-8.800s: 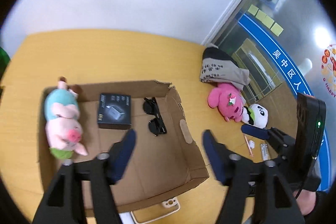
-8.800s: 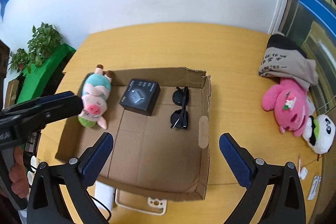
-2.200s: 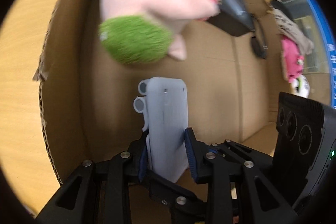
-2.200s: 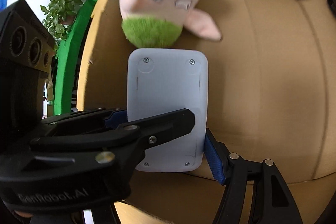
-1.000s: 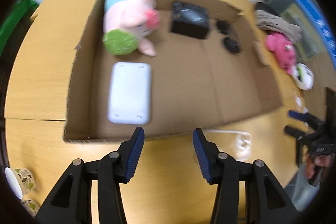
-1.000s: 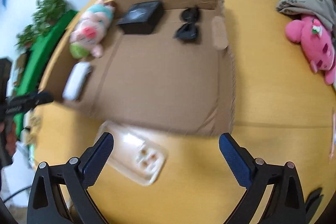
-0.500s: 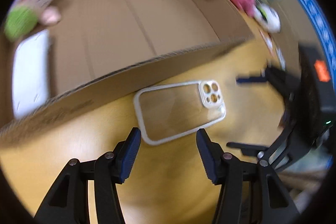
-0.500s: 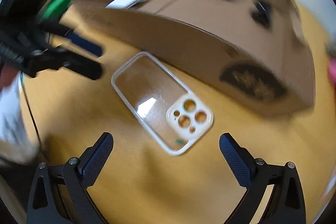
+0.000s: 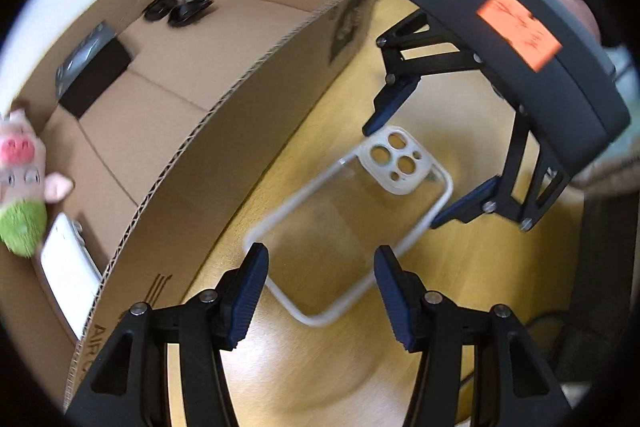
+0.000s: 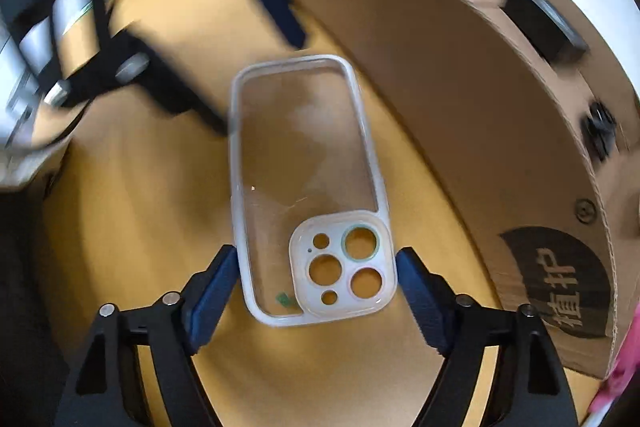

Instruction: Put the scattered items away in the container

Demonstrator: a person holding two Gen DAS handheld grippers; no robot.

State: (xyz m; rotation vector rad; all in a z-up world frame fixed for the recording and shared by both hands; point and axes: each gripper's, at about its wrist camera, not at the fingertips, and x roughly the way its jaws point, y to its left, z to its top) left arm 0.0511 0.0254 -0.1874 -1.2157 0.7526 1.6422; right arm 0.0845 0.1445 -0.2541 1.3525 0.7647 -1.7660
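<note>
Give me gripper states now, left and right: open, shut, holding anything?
Left gripper: open, straddling the plain end of the phone case, not holding it.
Right gripper: closing on the case's camera end, pads not yet clearly pressing.

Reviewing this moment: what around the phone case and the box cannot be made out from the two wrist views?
- Contact: whether the right gripper, closing around the clear phone case, already presses its edges; pads sit flush, too close to tell.
- Left gripper in the right wrist view: motion-blurred.
- White device in the cardboard box, left wrist view: partly hidden by the box's near wall.
- Box print: cut off at the box's edge.
</note>
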